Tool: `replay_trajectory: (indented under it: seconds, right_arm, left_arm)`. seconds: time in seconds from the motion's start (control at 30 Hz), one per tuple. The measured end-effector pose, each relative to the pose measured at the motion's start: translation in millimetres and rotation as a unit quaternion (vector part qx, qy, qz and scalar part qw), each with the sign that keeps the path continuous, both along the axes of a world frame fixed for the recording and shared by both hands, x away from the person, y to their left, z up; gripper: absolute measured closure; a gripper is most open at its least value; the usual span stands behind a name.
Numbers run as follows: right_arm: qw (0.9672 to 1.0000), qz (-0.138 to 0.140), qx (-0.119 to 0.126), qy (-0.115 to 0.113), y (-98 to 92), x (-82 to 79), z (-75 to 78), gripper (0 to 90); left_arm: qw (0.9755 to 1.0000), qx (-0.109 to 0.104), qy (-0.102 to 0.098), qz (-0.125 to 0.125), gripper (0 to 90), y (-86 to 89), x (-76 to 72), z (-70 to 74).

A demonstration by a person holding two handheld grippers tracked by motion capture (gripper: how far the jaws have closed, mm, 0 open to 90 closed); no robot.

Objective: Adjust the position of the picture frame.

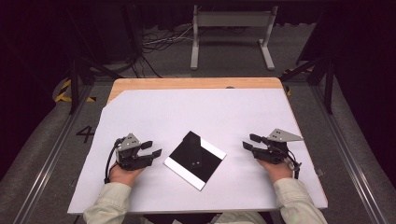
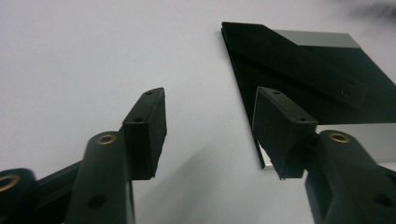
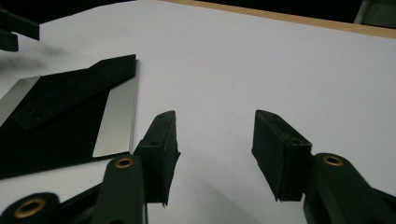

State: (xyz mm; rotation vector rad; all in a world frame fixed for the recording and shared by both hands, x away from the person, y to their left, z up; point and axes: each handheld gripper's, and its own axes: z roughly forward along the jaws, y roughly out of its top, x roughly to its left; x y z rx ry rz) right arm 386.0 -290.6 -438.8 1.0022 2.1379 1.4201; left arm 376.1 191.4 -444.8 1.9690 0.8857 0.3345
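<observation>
At the bottom of the high view two pale sleeves come in, each hand resting on the white sheet that covers the tabletop [image 1: 154,112]. The left gripper [image 1: 152,150] sits at the lower left of the frame and the right gripper [image 1: 251,142] at the lower right; both have their jaws spread wide with nothing between them. Between the two, at the lower middle of the frame, lies the folder [image 1: 194,160], a flat black square turned like a diamond, with a pale strip along two of its edges and a slanted black flap across its upper part. It lies flat on the sheet, near both grippers but touched by neither. In the left gripper view the folder [image 2: 299,74] sits just past the right-hand jaw, its near corner partly hidden behind that jaw; in the right gripper view it [image 3: 60,116] lies to the left of the jaws, clear of them. To do the approach well, each gripper would likely need to come in low and level, since so thin a thing offers only its edge or the flap to catch. One pair of jaws pinning a corner while the other lifts the flap seems the safer way, as a push from one side would probably just slide it across the smooth sheet. Farther up the frame, the bare wooden edge of the tabletop [image 1: 196,83] shows beyond the sheet, and beyond that a grey metal stand [image 1: 231,28] on the floor.
</observation>
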Motion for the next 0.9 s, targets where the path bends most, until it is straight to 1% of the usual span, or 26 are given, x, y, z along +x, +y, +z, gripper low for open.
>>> replay_trajectory:
  seconds: [0.03,0.1,0.13,0.2,0.27,0.3,0.33,0.37,0.4,0.43,0.47,0.5,0.53,0.6,0.63,0.7,0.77,0.83,0.87,0.9]
  right_arm:
    - [1.0,-0.001,0.003,0.0,-0.5,0.1,0.0,49.1]
    - [1.0,-0.002,0.007,0.003,-0.8,-0.1,0.3,49.1]
    - [1.0,-0.002,0.009,0.003,-1.0,-0.1,0.3,49.1]
    - [1.0,-0.001,0.008,0.005,-1.1,0.1,0.1,49.1]
    - [1.0,0.0,0.007,0.004,-1.1,0.3,-0.1,49.0]
    - [1.0,0.0,0.007,0.004,-1.2,0.4,-0.1,49.0]
    - [1.0,0.0,0.007,0.005,-1.2,0.4,-0.3,49.0]
    - [1.0,0.0,0.007,0.005,-1.2,0.4,-0.3,49.0]
    - [1.0,0.0,0.007,0.005,-1.2,0.5,-0.4,49.0]
    - [1.0,0.0,0.006,0.007,-0.8,0.5,-0.5,48.9]
    - [1.0,0.0,0.006,0.008,-0.5,0.6,-0.5,49.0]
    - [1.0,0.0,0.005,0.009,-0.3,0.6,-0.6,48.9]
    - [0.9999,0.0,0.005,0.009,0.0,0.7,-0.8,48.9]
    - [0.9999,0.001,0.005,0.01,0.1,0.8,-1.0,48.9]
    - [0.9999,0.003,0.006,0.01,0.3,0.9,-1.0,48.9]
    - [0.9999,0.005,0.011,0.013,0.8,0.6,-0.8,49.0]
    - [0.9998,0.006,0.009,0.014,1.0,0.8,-0.9,49.2]
    - [0.9998,0.007,0.009,0.015,1.2,0.8,-1.0,49.2]
    - [0.9998,0.008,0.009,0.015,1.3,0.7,-1.0,49.3]
    - [0.9998,0.008,0.009,0.015,1.4,0.6,-0.9,49.3]
  left_arm:
    - [1.0,0.002,0.008,-0.003,53.5,-0.8,-0.2,1.9]
    - [1.0,0.0,0.009,-0.003,60.1,-1.1,-0.5,2.7]
    - [0.9999,-0.003,0.015,-0.007,60.1,-1.8,-1.0,5.3]
    - [0.9996,-0.007,0.025,-0.01,78.8,-2.8,-0.5,7.8]
    - [0.9994,-0.01,0.032,-0.009,89.9,-3.5,0.5,10.4]
    - [0.9992,-0.01,0.037,-0.008,90.0,-4.9,0.2,11.6]
    - [0.9993,-0.004,0.036,-0.01,90.0,-5.4,0.3,12.8]
    - [0.9993,-0.004,0.036,-0.01,90.0,-5.4,0.3,12.8]
    - [0.9993,0.003,0.035,-0.01,90.0,-7.1,-0.1,13.7]
    - [0.9992,0.006,0.039,-0.01,90.0,-8.1,-0.6,14.0]
    - [0.999,0.015,0.04,-0.013,90.0,-8.7,-0.3,14.4]
    - [0.9987,0.022,0.043,-0.012,90.0,-9.6,0.2,14.1]
    - [0.9981,0.027,0.053,-0.011,90.0,-10.4,1.5,13.4]
    - [0.995,0.049,0.086,-0.016,90.0,-13.6,4.1,11.1]
    - [0.995,0.049,0.086,-0.016,90.0,-13.6,4.1,11.1]
    - [0.9932,0.074,0.087,-0.018,90.0,-18.8,2.8,13.3]
    - [0.9931,0.075,0.088,-0.018,90.0,-20.6,2.1,14.3]
    - [0.9924,0.079,0.092,-0.02,90.0,-24.4,2.2,13.2]
    - [0.9916,0.082,0.098,-0.021,90.0,-25.9,2.7,11.7]
    - [0.9913,0.083,0.101,-0.02,90.0,-27.1,3.2,10.7]
